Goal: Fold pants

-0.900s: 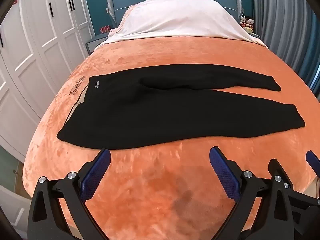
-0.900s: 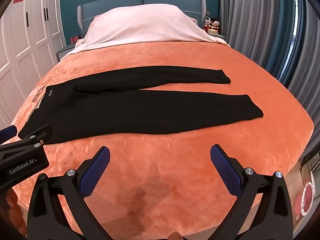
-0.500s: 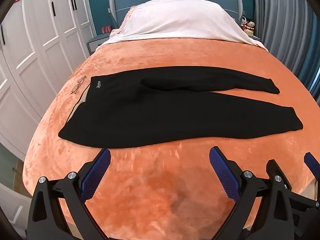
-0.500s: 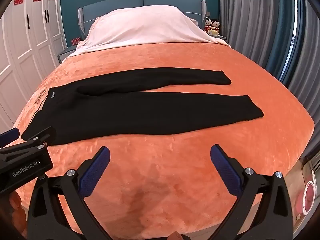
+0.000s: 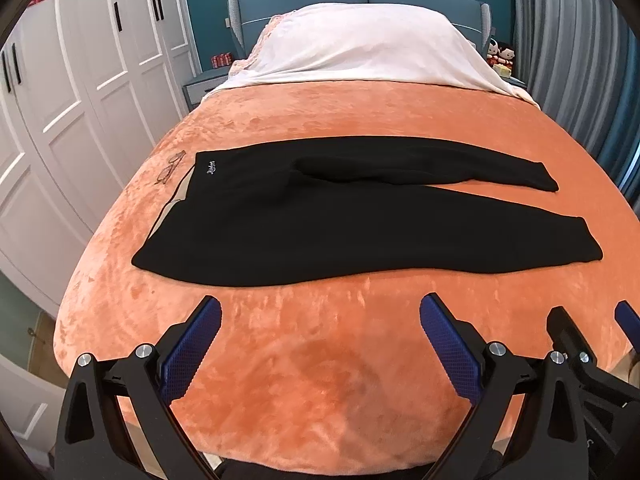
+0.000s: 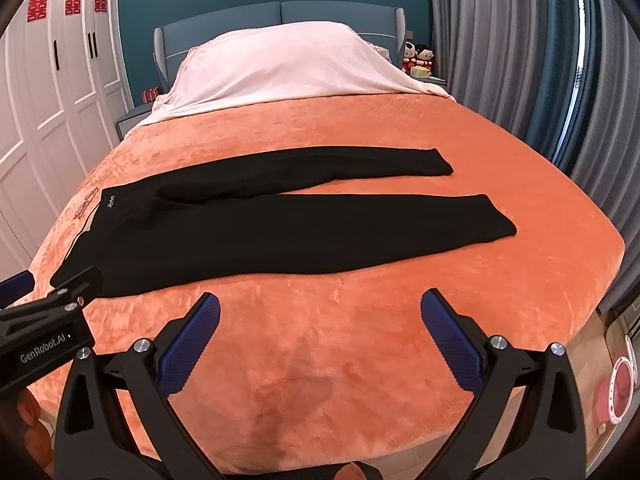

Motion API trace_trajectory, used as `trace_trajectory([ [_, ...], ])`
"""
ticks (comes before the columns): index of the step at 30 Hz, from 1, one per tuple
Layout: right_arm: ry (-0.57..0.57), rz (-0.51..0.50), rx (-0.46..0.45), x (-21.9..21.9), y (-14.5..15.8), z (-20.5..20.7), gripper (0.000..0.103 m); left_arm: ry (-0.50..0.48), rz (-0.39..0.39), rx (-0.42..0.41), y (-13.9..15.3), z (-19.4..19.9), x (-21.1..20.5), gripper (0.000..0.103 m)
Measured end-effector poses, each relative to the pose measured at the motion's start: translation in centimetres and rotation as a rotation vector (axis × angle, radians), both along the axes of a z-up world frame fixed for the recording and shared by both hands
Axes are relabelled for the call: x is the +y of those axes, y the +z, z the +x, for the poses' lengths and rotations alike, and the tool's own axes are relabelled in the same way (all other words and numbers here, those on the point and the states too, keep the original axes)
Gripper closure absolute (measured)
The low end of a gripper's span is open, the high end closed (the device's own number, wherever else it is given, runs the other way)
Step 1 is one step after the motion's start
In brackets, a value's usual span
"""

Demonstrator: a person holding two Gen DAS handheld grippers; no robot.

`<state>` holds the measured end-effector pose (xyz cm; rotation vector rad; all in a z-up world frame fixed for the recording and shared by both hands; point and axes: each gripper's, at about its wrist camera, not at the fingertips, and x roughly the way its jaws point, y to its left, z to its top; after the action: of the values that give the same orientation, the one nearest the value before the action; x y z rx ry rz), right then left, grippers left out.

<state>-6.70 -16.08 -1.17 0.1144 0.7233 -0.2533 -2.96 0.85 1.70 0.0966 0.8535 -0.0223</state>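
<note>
Lay unfolded across the orange bedspread (image 5: 320,360), black pants (image 5: 360,224) with waistband toward nine o'clock and both legs running toward three o'clock, while at six o'clock hovered left gripper (image 5: 320,344) and right gripper (image 6: 320,344), each spread wide, grasping nothing, short of the fabric.
</note>
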Motion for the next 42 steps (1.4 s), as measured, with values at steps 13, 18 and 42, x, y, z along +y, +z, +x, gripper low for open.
trace_trajectory([
  [13,0.002,-0.005,-0.02,0.2,0.7,-0.9,0.005,-0.001,-0.003,-0.019,0.9,-1.4,0.4,0.005],
  [18,0.001,-0.006,-0.022,0.2,0.8,-1.0,0.005,0.001,-0.002,-0.019,1.0,-1.2,0.6,0.005],
  [42,0.002,-0.005,-0.02,0.3,0.9,-1.1,0.005,0.007,-0.003,-0.016,1.4,-1.4,1.0,0.005],
])
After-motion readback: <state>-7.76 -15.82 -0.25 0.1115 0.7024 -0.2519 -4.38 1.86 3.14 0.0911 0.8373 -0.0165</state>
